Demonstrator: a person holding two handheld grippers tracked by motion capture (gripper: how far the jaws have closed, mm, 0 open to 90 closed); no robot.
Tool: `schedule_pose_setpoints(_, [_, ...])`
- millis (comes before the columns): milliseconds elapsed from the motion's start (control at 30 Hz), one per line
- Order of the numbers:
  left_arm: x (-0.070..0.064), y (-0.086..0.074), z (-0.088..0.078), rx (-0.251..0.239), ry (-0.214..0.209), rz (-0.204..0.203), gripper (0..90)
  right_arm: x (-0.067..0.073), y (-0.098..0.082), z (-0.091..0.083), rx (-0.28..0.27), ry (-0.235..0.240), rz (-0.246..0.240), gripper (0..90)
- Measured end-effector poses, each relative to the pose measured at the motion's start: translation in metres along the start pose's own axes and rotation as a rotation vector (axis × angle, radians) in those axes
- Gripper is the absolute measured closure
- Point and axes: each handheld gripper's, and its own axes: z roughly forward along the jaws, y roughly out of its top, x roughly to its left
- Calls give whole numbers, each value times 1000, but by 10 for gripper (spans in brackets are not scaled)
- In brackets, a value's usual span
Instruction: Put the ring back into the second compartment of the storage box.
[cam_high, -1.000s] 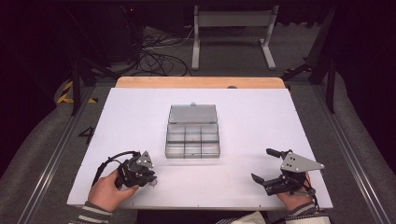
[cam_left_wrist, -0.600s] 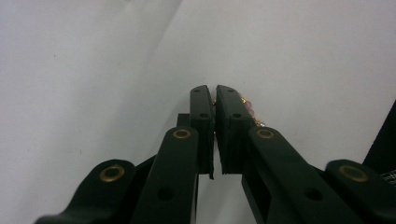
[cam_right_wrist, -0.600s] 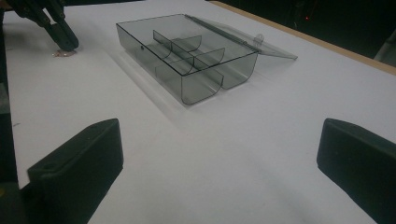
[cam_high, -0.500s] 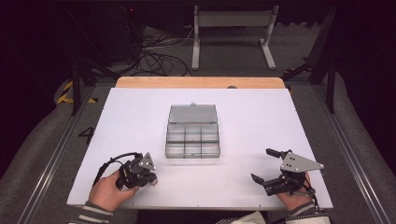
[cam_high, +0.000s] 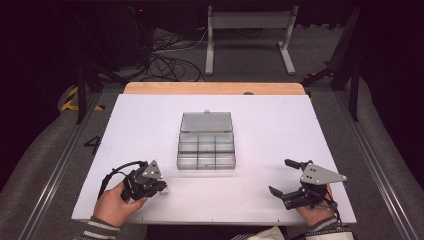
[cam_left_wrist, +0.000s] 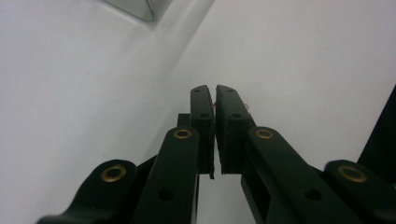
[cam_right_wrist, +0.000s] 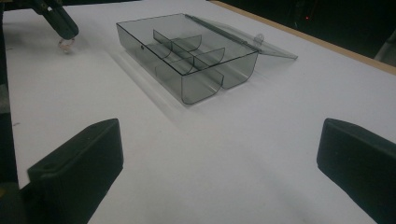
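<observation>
Clear smoky plastic compartment box (cam_high: 206, 145), lid open flat, sits centre frame on white desk (cam_high: 280, 125), long axis toward far edge. Left tongs (cam_high: 161, 186) lower left, nearer box, clenched; small pale ring-like item (cam_right_wrist: 65, 44) at tips, we cannot tell if pinched. Right tongs (cam_high: 281, 180) lower right, released. Compartments' contents hard to make out.

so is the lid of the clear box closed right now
No, the clear compartment box lies open, its lid folded back flat on the white table behind it, with the dividers exposed.
</observation>
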Motion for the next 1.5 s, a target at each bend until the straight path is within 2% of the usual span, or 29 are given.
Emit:
schedule_pose_setpoints(233, [0,1,-11,-88,34,-25,866,0,0,0,2,1,-2,11])
schedule_pose_setpoints(533, [2,1,-24,-221,38,-58,866,-1,0,1,2,0,-3,11])
schedule_pose_setpoints(767, [5,1,-30,-296,37,-82,865,-1,0,1,5,0,-1,11])
schedule_pose_setpoints(1100, [7,4,-35,-337,58,-103,865,-1,0,1,5,0,-1,11])
schedule_pose_setpoints(1500, [11,23,-43,-372,65,-98,864,-1,0,0,1,-2,0,11])
